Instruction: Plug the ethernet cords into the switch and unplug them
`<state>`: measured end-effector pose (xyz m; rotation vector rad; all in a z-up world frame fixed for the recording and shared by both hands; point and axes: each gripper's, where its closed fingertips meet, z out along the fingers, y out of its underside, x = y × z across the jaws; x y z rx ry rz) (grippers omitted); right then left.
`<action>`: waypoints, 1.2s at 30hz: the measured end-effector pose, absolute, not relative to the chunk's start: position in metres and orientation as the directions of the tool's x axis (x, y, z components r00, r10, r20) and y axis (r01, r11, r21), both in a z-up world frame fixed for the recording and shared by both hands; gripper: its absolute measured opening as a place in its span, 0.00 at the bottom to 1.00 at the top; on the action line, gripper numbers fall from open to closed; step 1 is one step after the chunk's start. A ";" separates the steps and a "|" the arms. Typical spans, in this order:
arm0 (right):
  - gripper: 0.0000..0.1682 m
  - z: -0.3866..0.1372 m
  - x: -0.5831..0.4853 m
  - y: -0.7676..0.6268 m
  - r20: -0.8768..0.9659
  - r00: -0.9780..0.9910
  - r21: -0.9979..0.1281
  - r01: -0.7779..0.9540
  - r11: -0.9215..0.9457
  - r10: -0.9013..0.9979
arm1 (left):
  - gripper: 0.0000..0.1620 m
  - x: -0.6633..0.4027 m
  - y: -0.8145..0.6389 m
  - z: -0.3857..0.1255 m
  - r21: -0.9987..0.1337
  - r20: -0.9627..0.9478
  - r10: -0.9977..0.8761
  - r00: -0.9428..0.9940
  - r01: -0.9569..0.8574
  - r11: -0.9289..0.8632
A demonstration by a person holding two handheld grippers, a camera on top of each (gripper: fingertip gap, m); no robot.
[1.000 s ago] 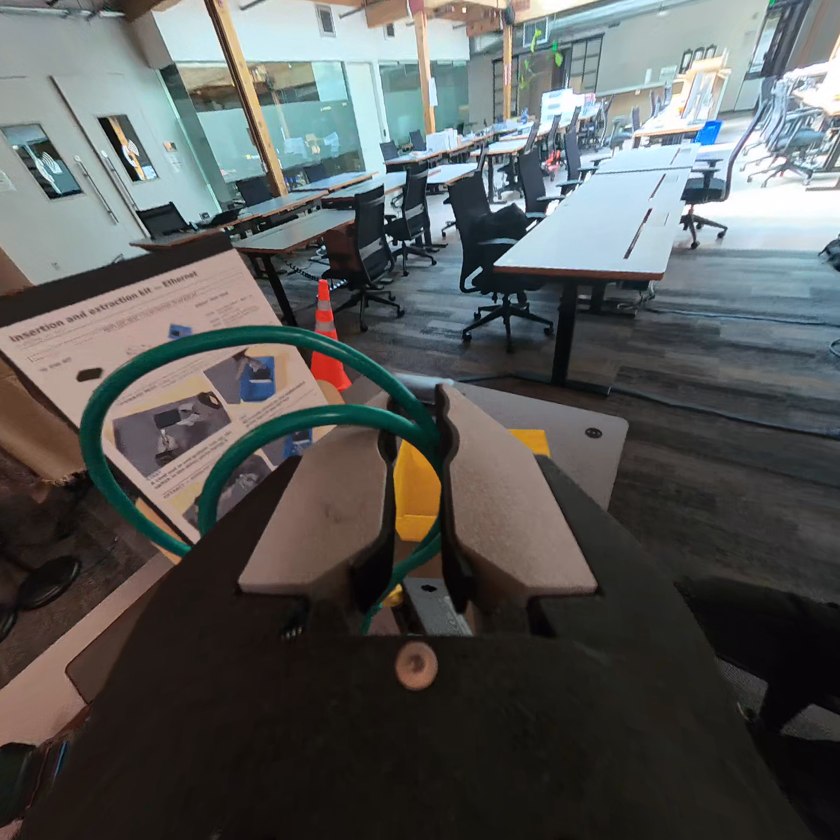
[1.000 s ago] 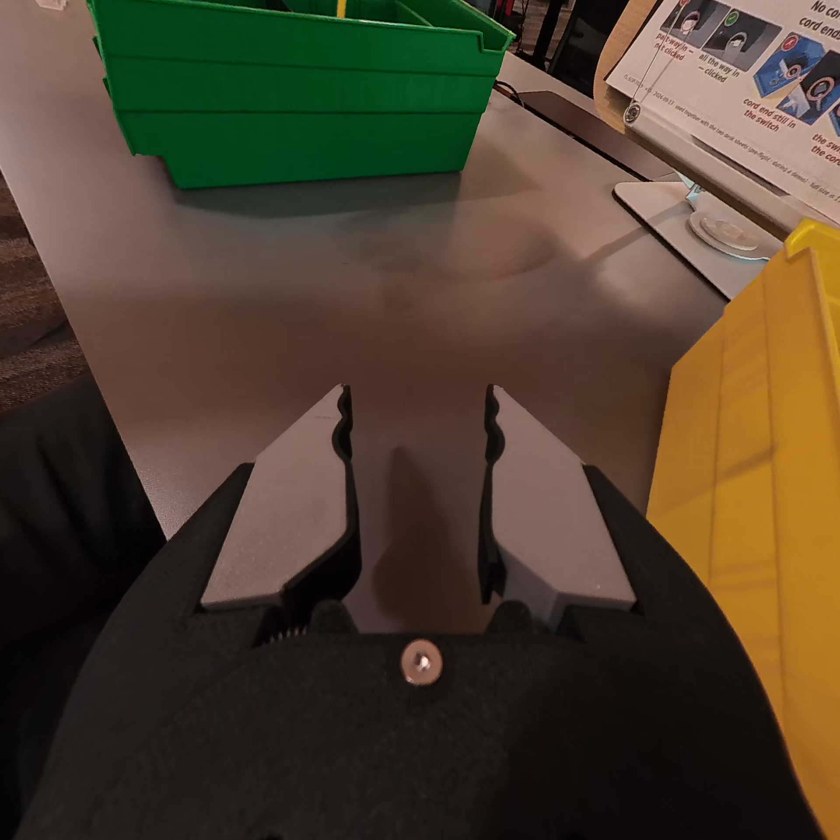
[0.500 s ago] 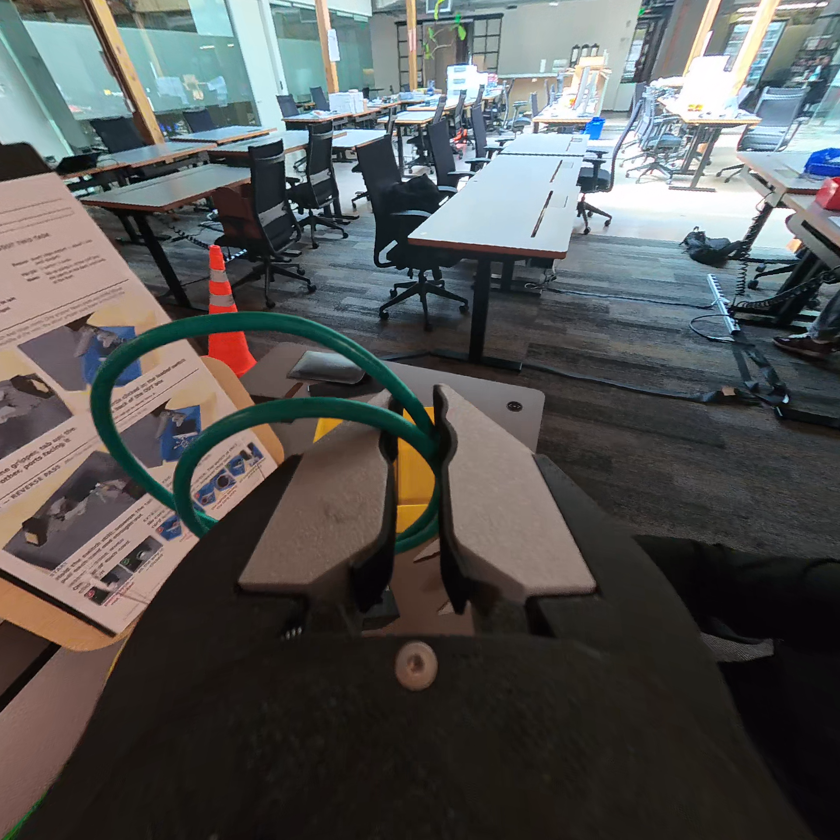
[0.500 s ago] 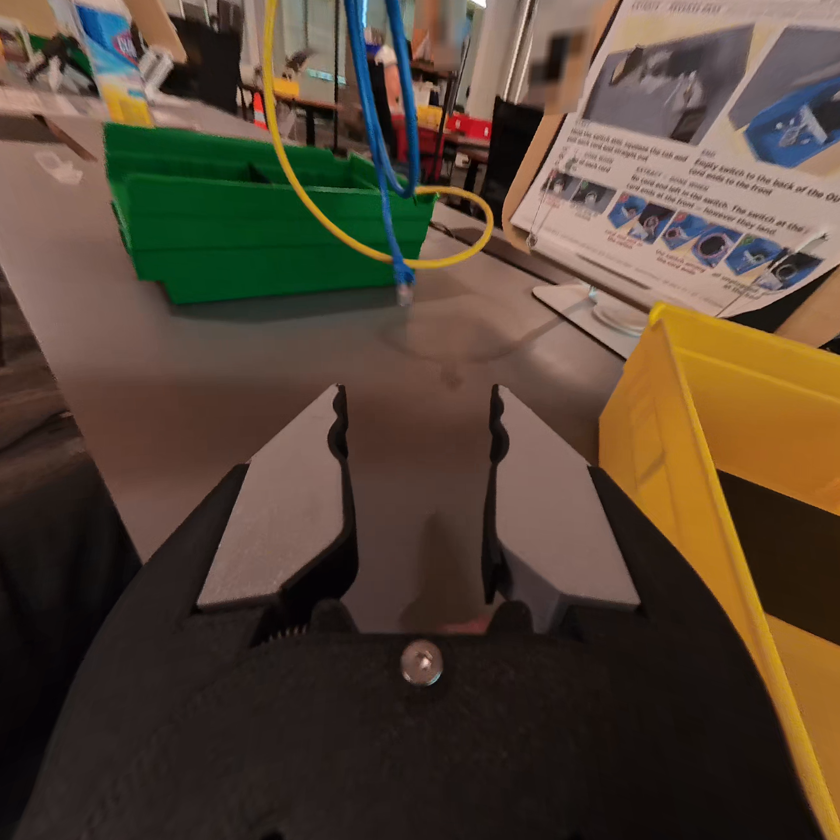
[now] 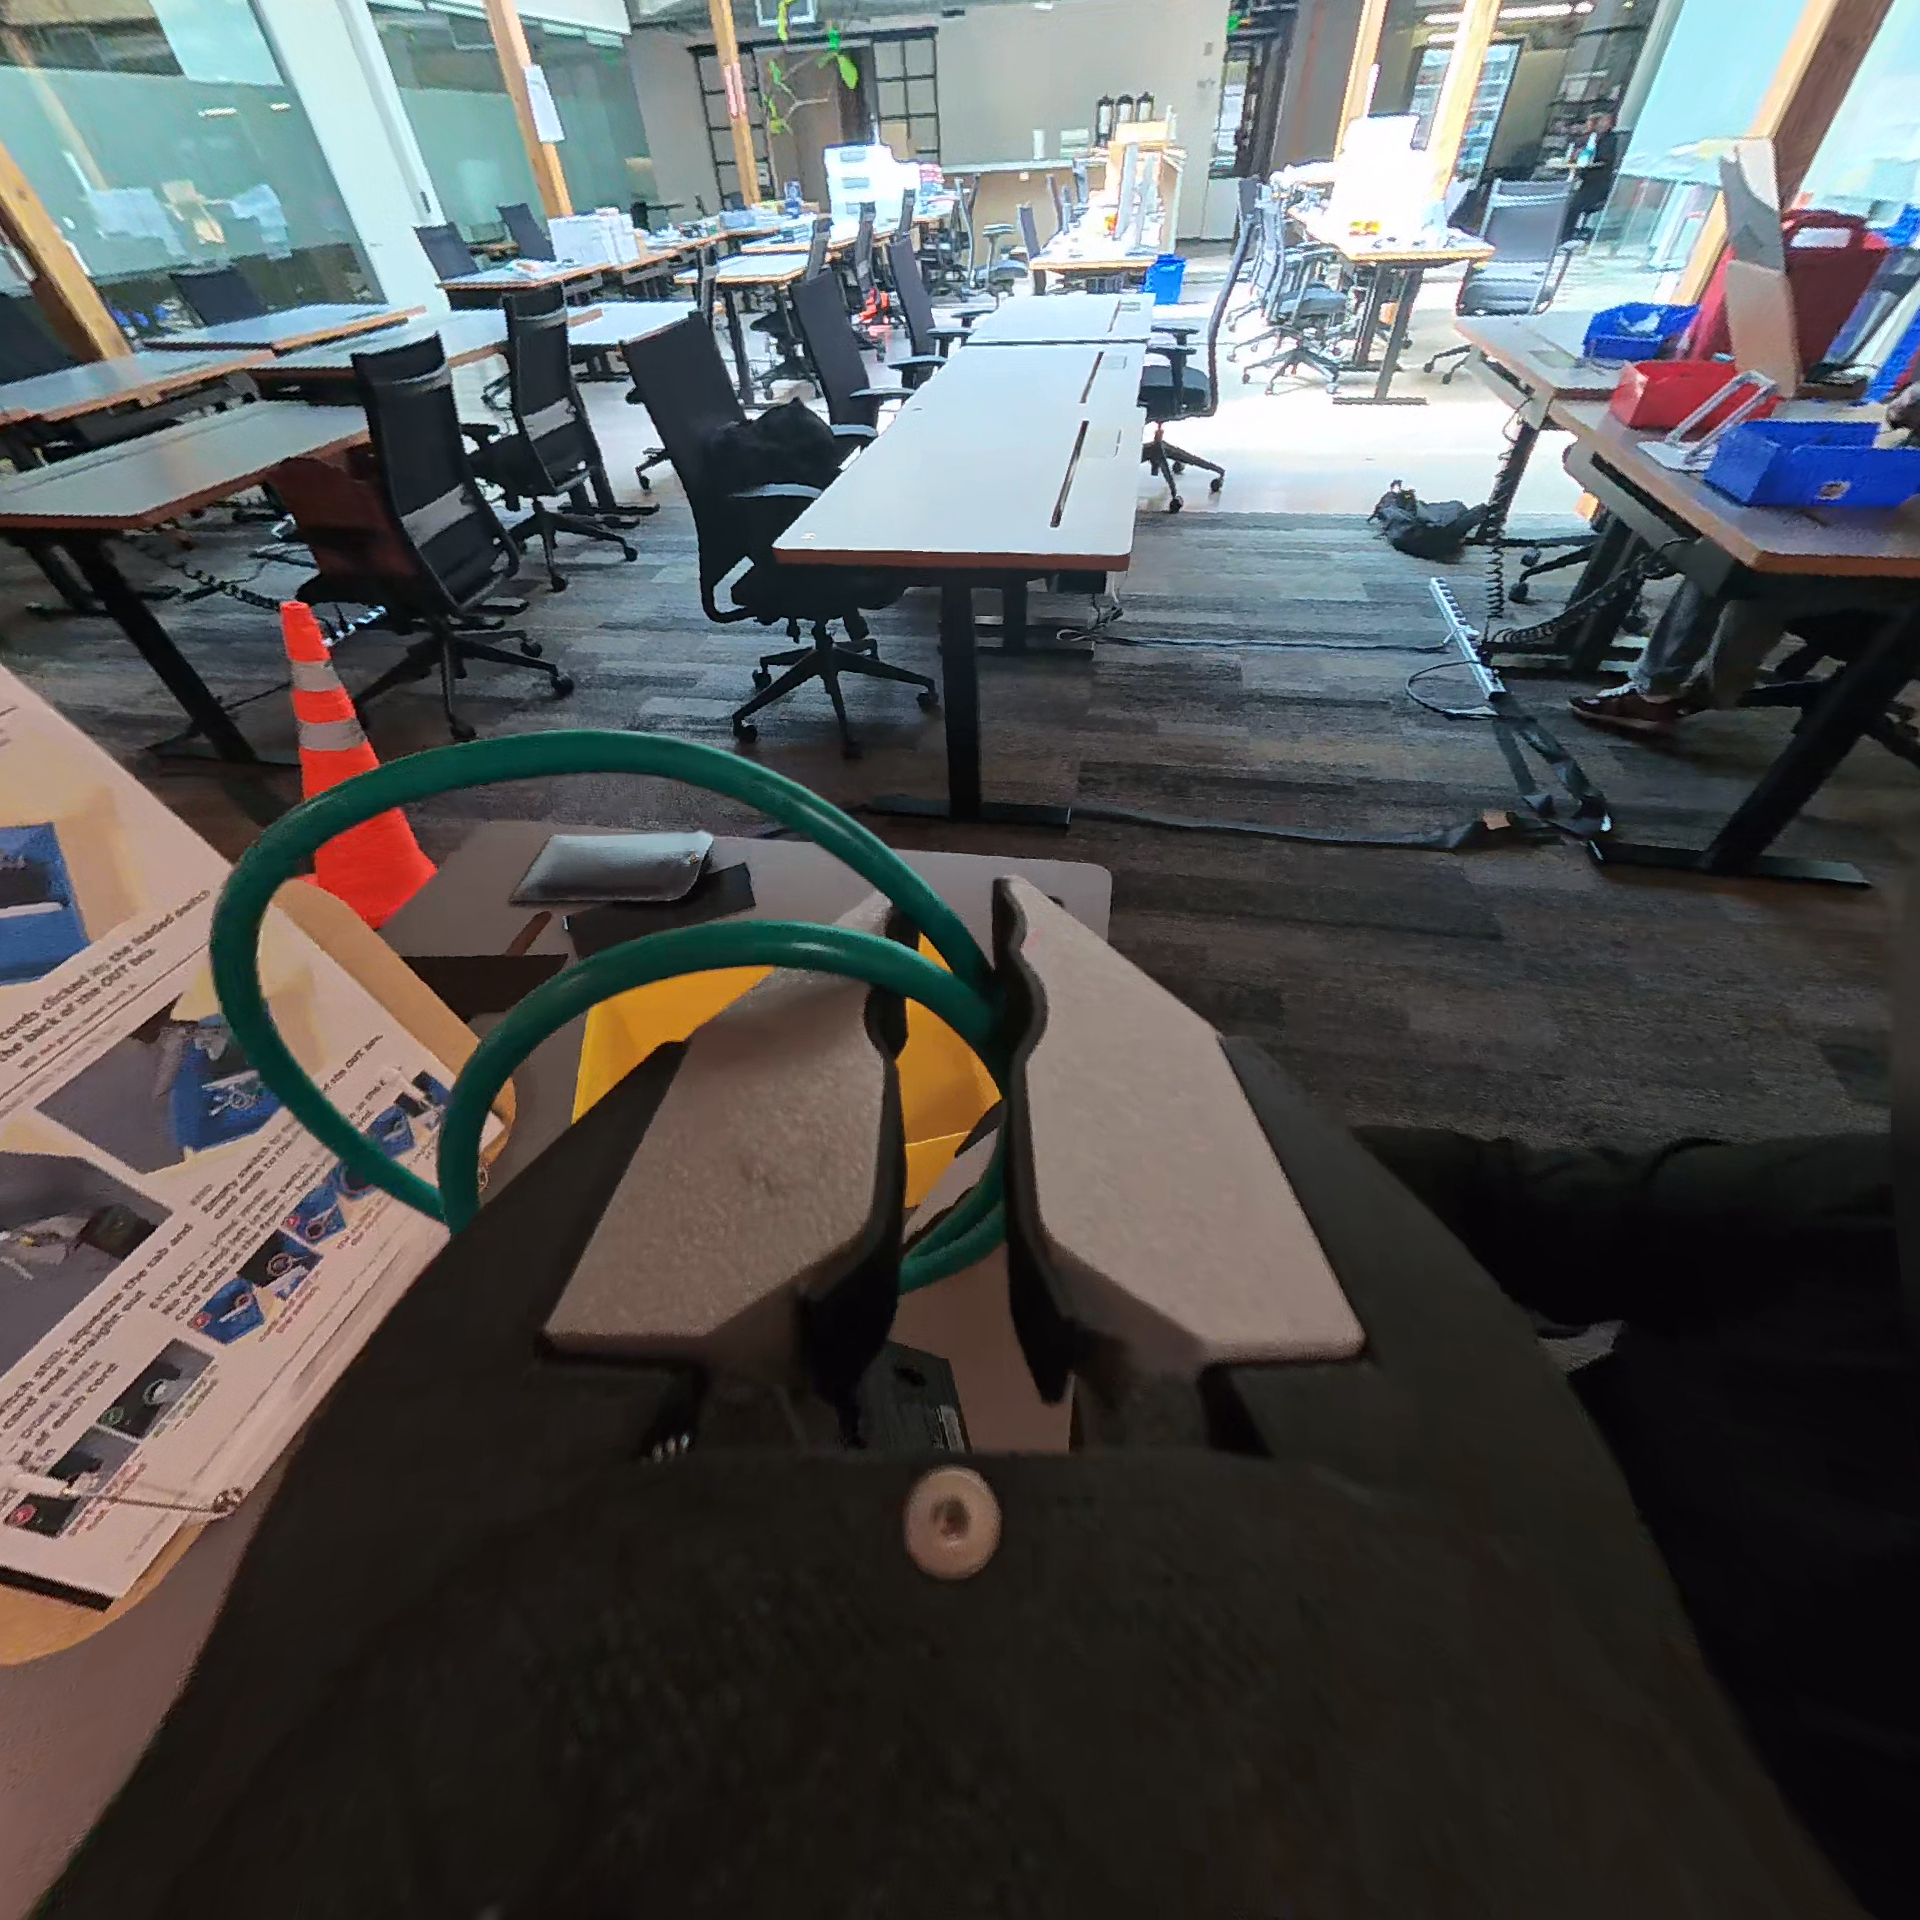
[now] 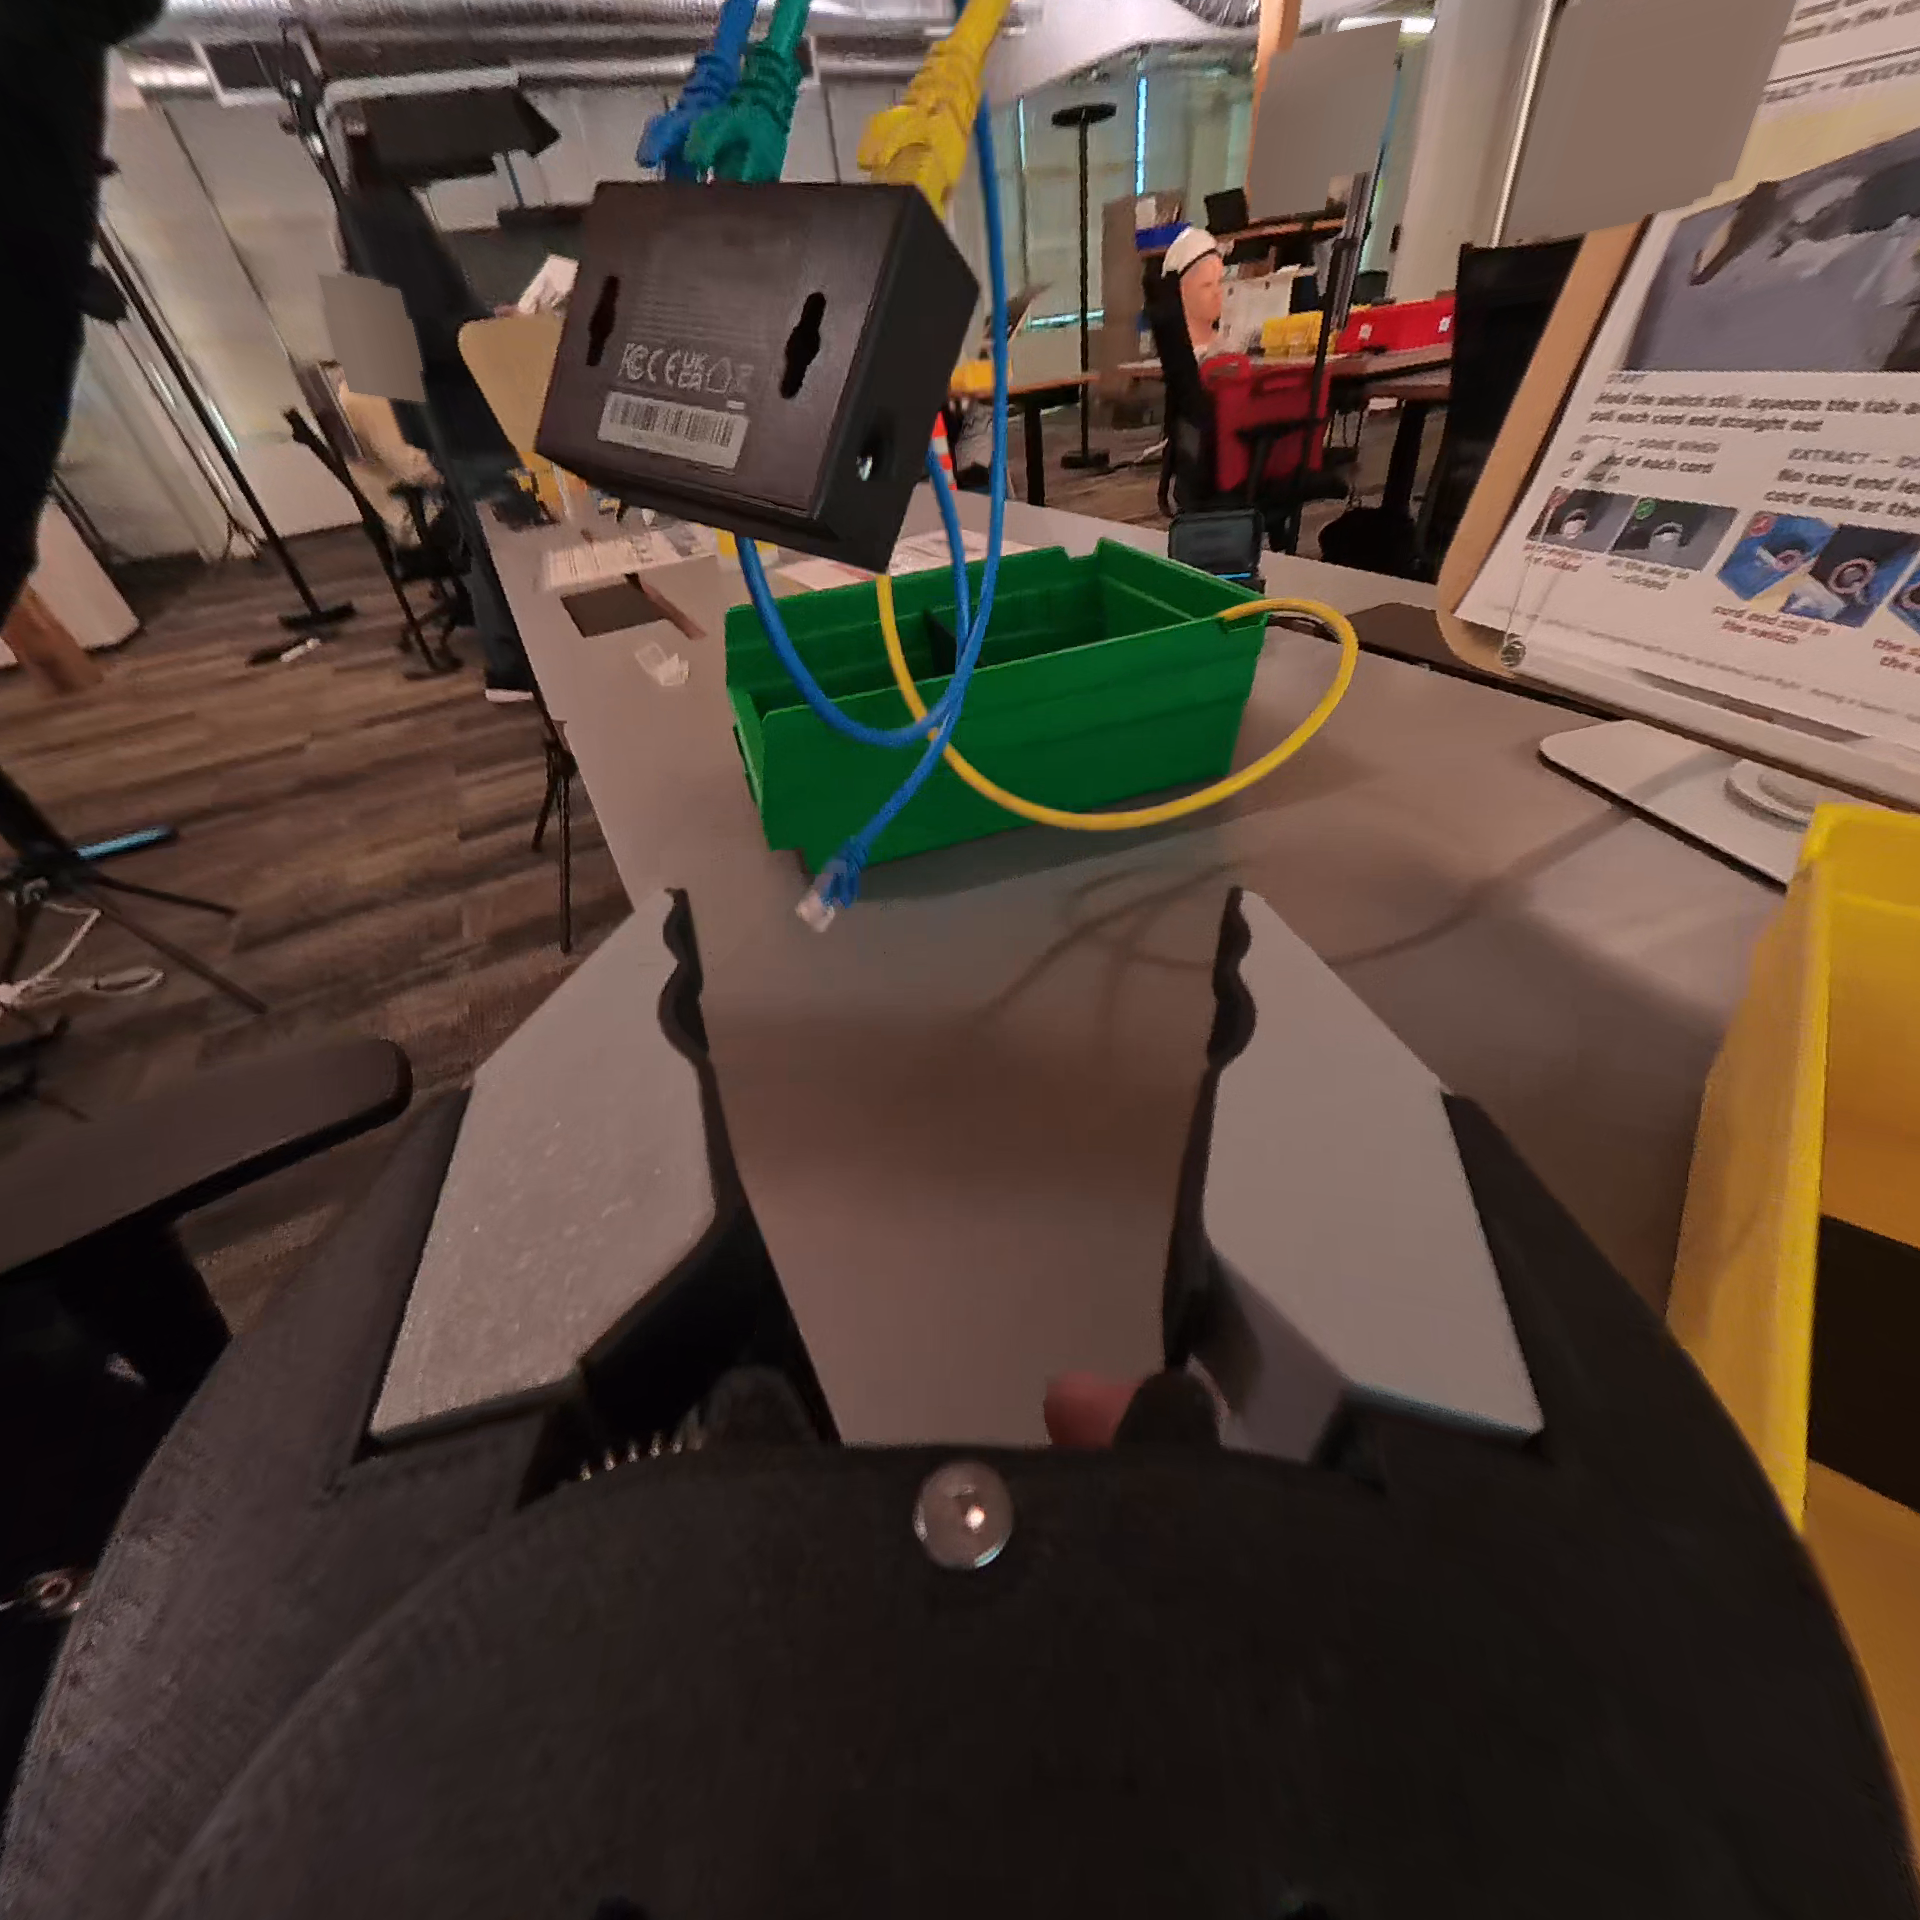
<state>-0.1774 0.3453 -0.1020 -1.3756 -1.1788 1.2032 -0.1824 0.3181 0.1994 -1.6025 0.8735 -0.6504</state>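
Note:
My left gripper [image 5: 941, 914] is shut on a green ethernet cord [image 5: 665, 753], which loops out to the left of the fingers. In the right wrist view the black switch [image 6: 748, 364] hangs in the air, underside toward me. Blue [image 6: 686, 114], green [image 6: 758, 104] and yellow [image 6: 935, 114] cord ends are plugged into its top. The blue cord's free plug [image 6: 826, 904] dangles just above my right gripper [image 6: 956, 914]. The yellow cord [image 6: 1247, 779] loops to the green bin. My right gripper is open wide and empty, below and in front of the switch.
A green bin [image 6: 997, 717] stands on the grey table [image 6: 1351, 935] behind the switch. A yellow bin [image 6: 1766, 1195] is close on the right and also shows in the left wrist view [image 5: 644, 1029]. An instruction sheet on a stand [image 6: 1714, 499] is at the far right. An orange cone [image 5: 332, 769] stands on the floor. The grippers' ends are close to 30 centimetres from one another.
My right gripper tilted upward and opened wider, and the hanging switch with its cords came into view. The left wrist view swung right while the gripper kept hold of the green cord.

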 end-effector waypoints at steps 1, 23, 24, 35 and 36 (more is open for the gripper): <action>0.59 -0.099 -0.177 0.341 -0.098 0.050 -0.991 0.088 -0.102 0.994 | 0.07 -0.179 0.315 0.199 -0.976 -0.063 -0.825 0.561 -0.208 -0.067; 0.57 -0.079 -0.173 0.321 -0.305 -0.151 -0.951 -0.013 -0.310 0.940 | 0.07 -0.124 0.291 0.164 -0.943 -0.127 -0.896 0.426 -0.331 -0.023; 0.57 -0.079 -0.173 0.322 -0.309 -0.148 -0.949 -0.019 -0.315 0.940 | 0.07 -0.122 0.290 0.163 -0.944 -0.120 -0.900 0.419 -0.328 -0.027; 0.51 -0.087 -0.183 0.312 -0.357 -0.205 -0.932 0.007 -0.363 0.911 | 0.07 -0.108 0.282 0.138 -0.947 -0.079 -0.924 0.374 -0.317 -0.047; 0.48 -0.089 -0.184 0.311 -0.355 -0.214 -0.932 0.011 -0.361 0.910 | 0.07 -0.108 0.281 0.136 -0.949 -0.077 -0.927 0.368 -0.313 -0.046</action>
